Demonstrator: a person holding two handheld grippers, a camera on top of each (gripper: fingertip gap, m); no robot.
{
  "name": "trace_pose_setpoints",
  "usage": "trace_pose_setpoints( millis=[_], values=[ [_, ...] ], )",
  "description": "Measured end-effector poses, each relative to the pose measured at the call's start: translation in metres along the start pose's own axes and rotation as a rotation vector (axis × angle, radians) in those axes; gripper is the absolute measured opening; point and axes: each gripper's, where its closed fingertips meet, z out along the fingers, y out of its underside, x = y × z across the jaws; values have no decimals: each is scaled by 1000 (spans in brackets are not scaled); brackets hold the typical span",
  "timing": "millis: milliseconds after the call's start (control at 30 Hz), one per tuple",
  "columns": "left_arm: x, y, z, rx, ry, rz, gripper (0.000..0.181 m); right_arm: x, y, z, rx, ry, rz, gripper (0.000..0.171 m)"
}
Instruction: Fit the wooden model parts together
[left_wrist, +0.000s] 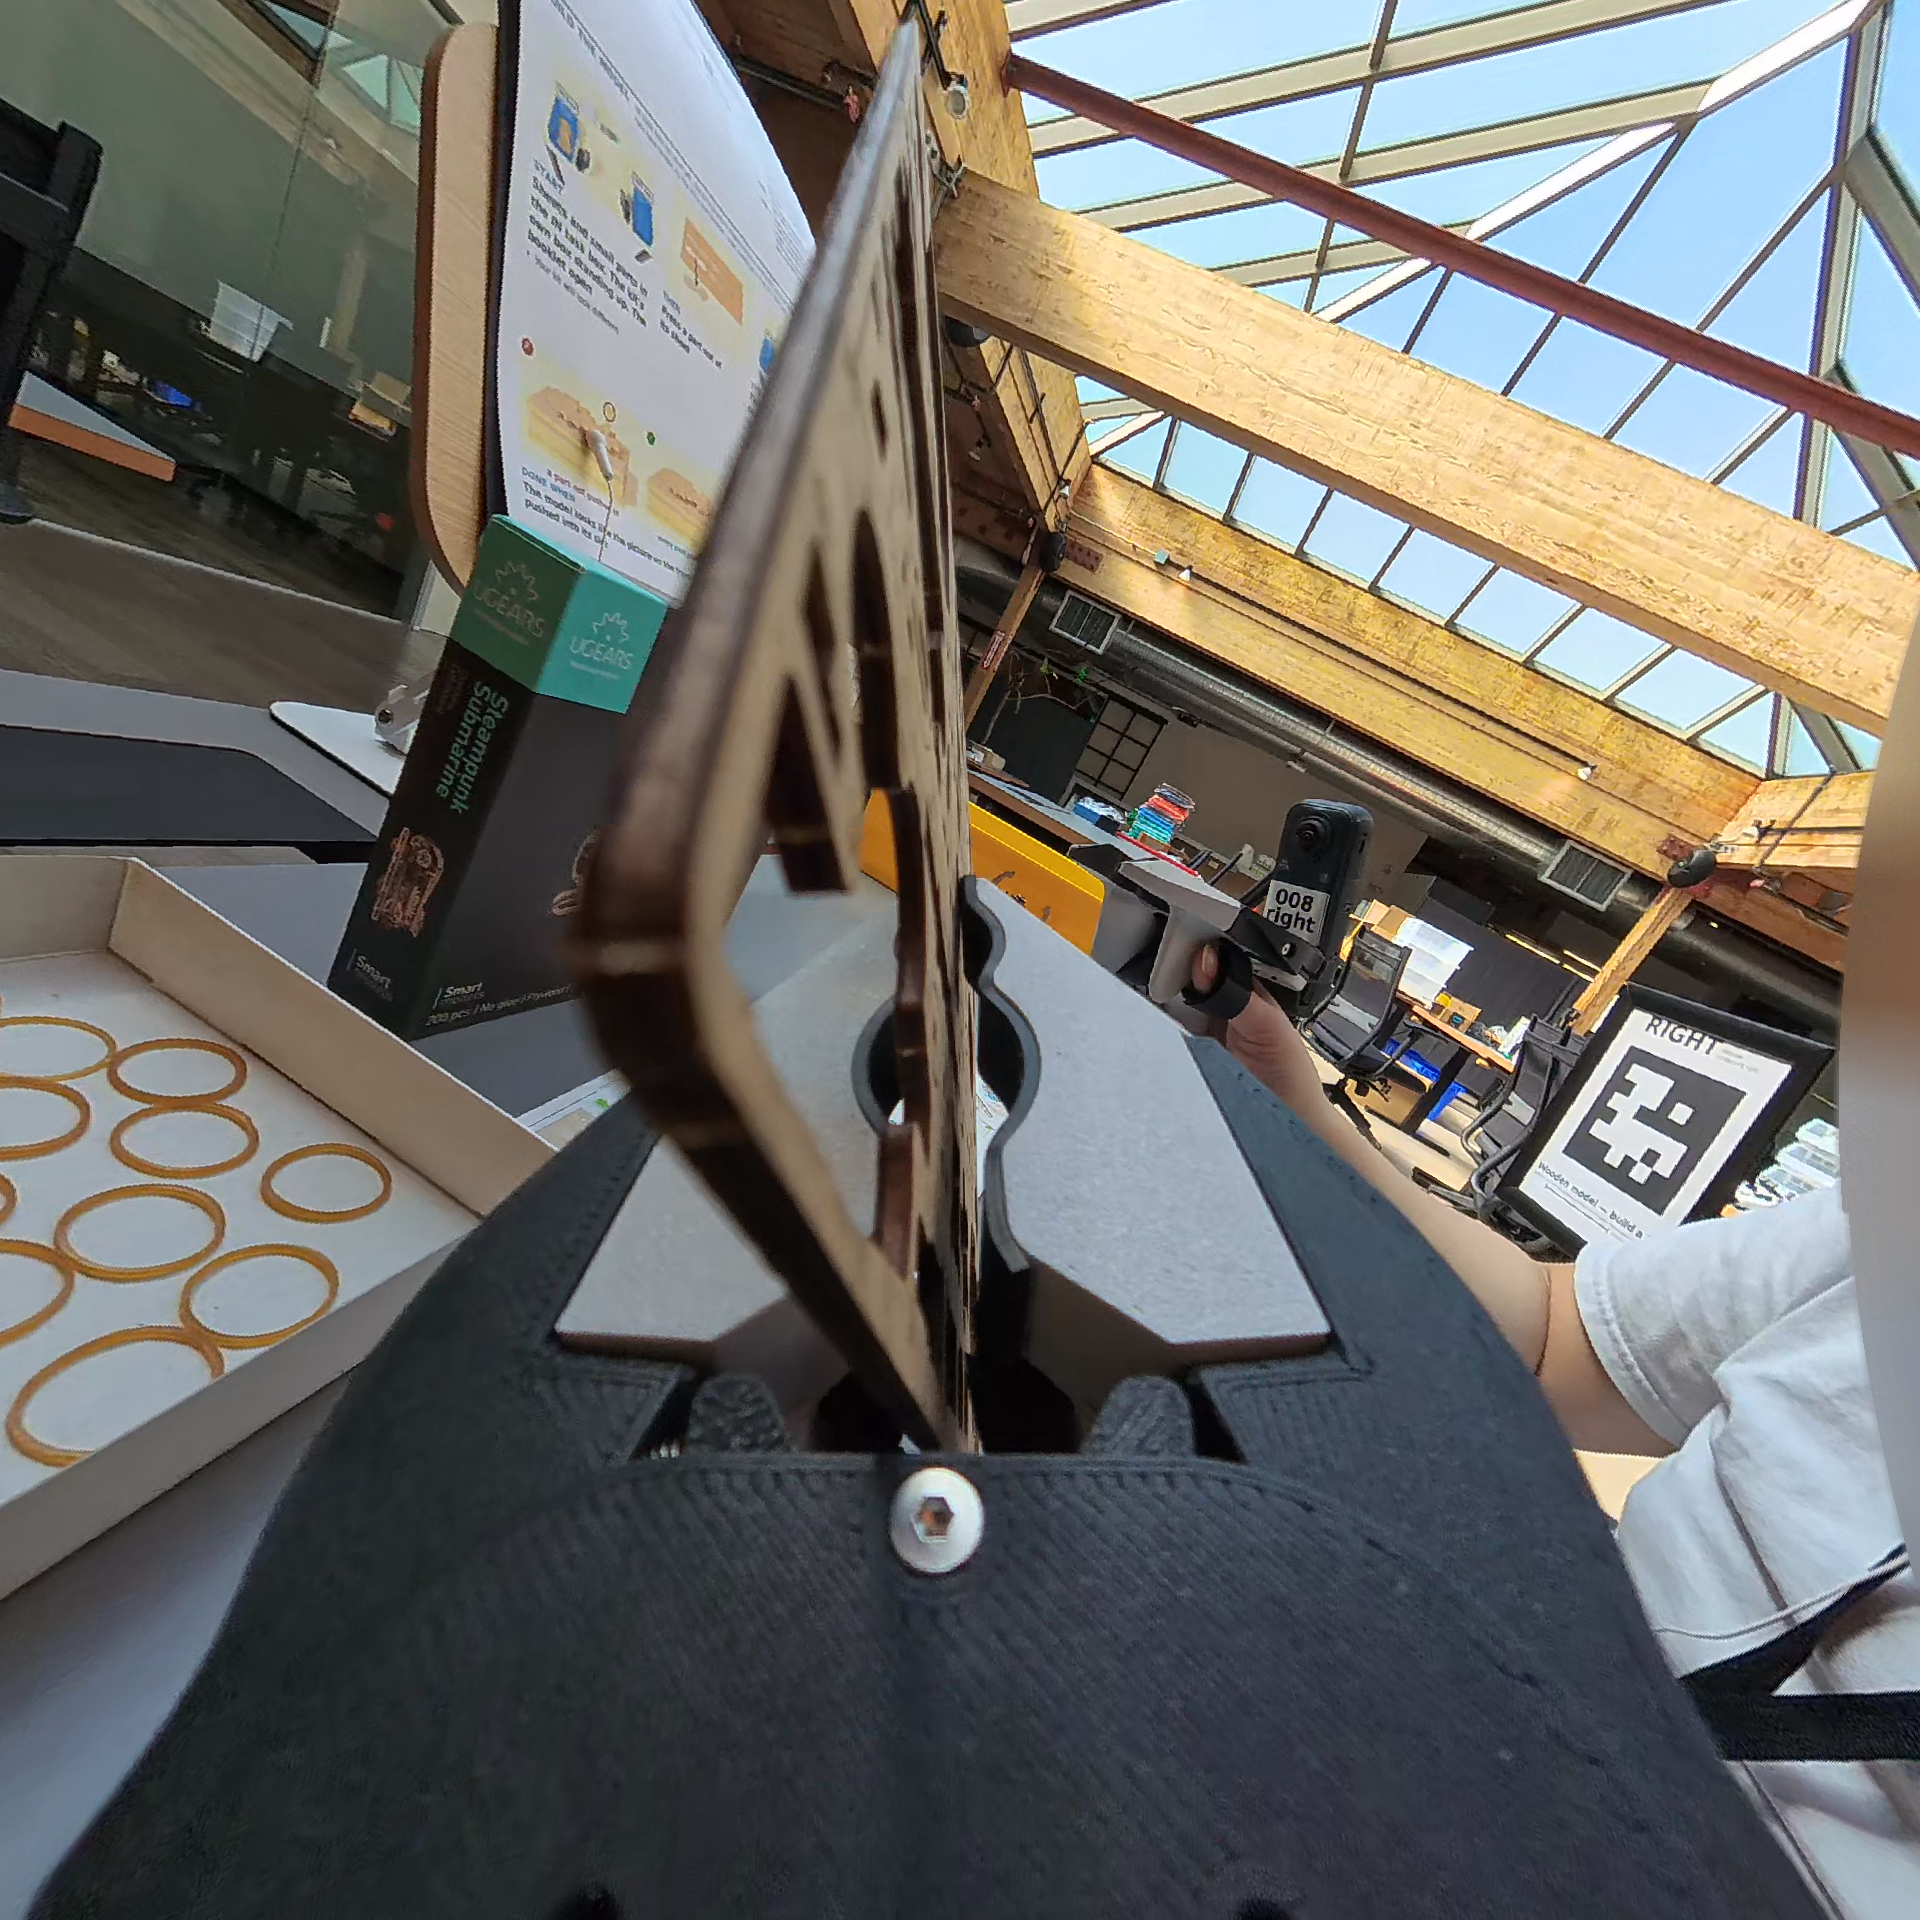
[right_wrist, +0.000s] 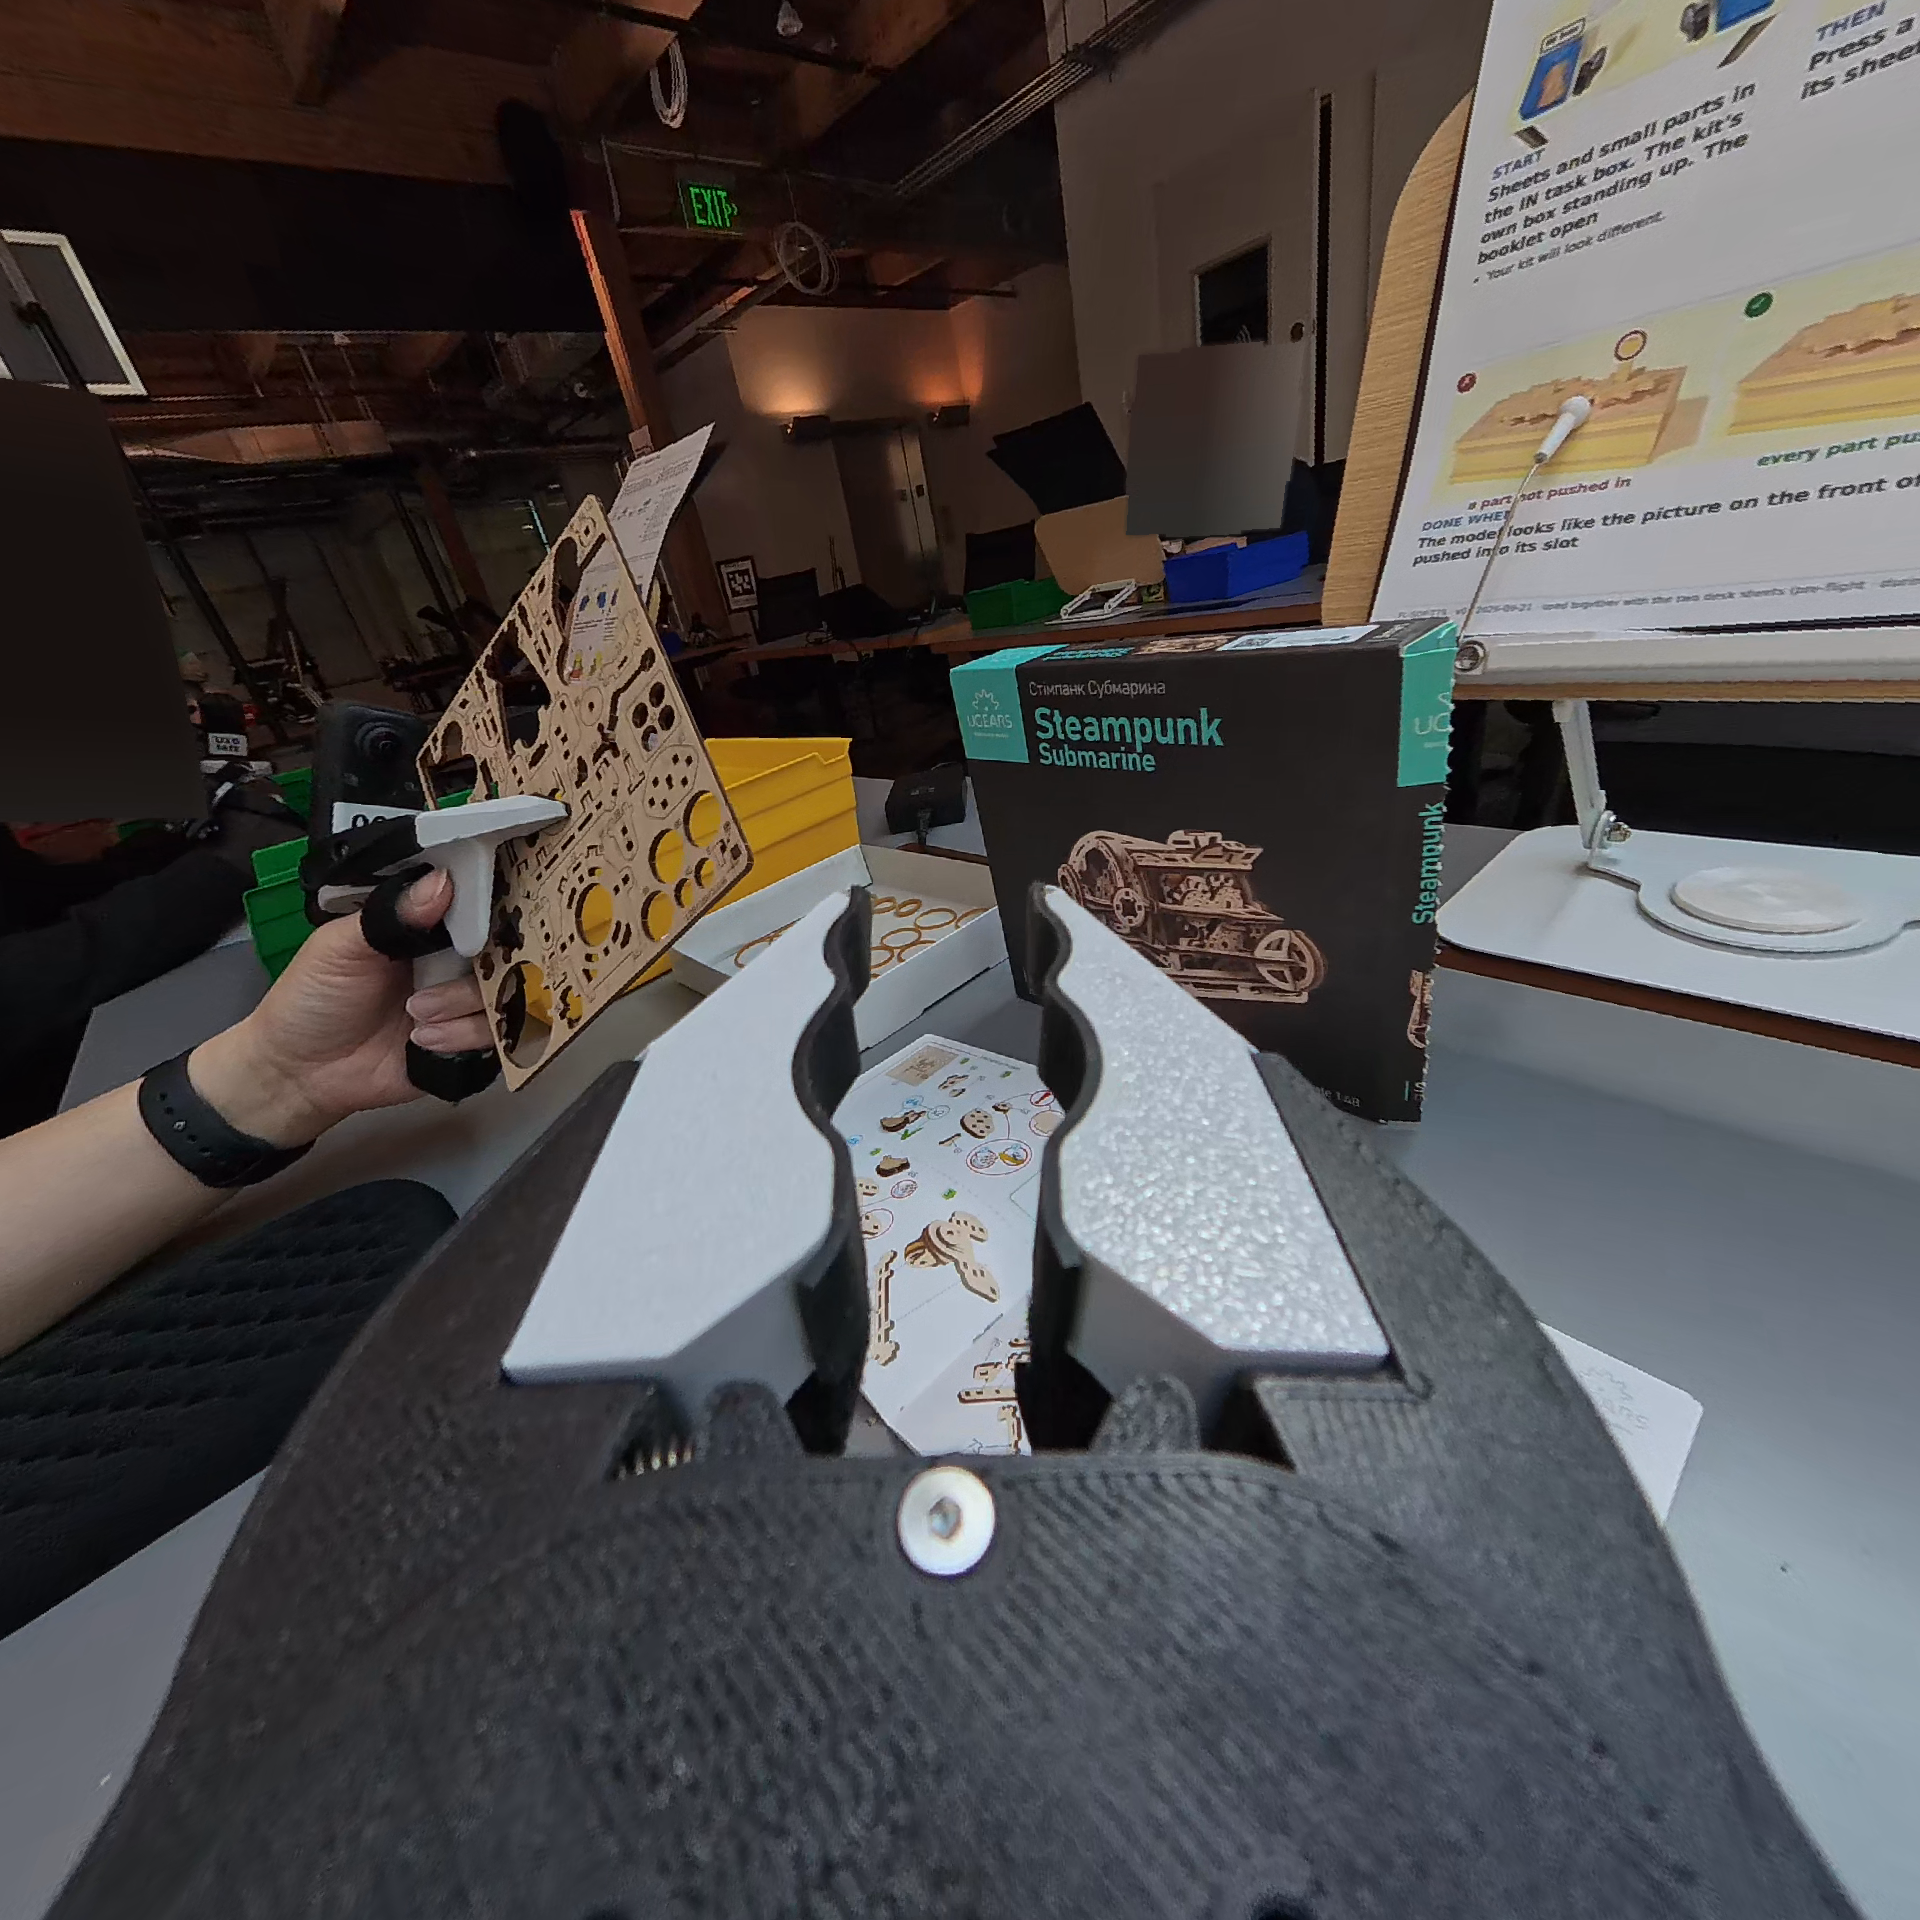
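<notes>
Holding the laser-cut plywood sheet (right_wrist: 592, 790) up off the table, L gripper (left_wrist: 966, 1039) was clamped on its lower edge, left of the kit box (right_wrist: 1205, 873). R gripper (right_wrist: 945, 997) was part open, empty, over the instruction booklet (right_wrist: 935, 1226) in front of the box. Sheet likely light, thin, stiff but snaps at cut-outs; grip solid border, not the parts.

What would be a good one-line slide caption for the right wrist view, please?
Open, empty right gripper over the instruction booklet; left gripper holds up the laser-cut wooden sheet.
</notes>
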Motion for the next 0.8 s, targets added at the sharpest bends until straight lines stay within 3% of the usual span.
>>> trace_pose_setpoints(
  millis=[567,800],
  values=[
    [-4,-2,-3,12,-13,-23,0,-5,10,4,-50,-28,11,28],
    [14,40,15,-212,124,-175,1,-21,16,9,-79,-124,27,29]
  ],
)
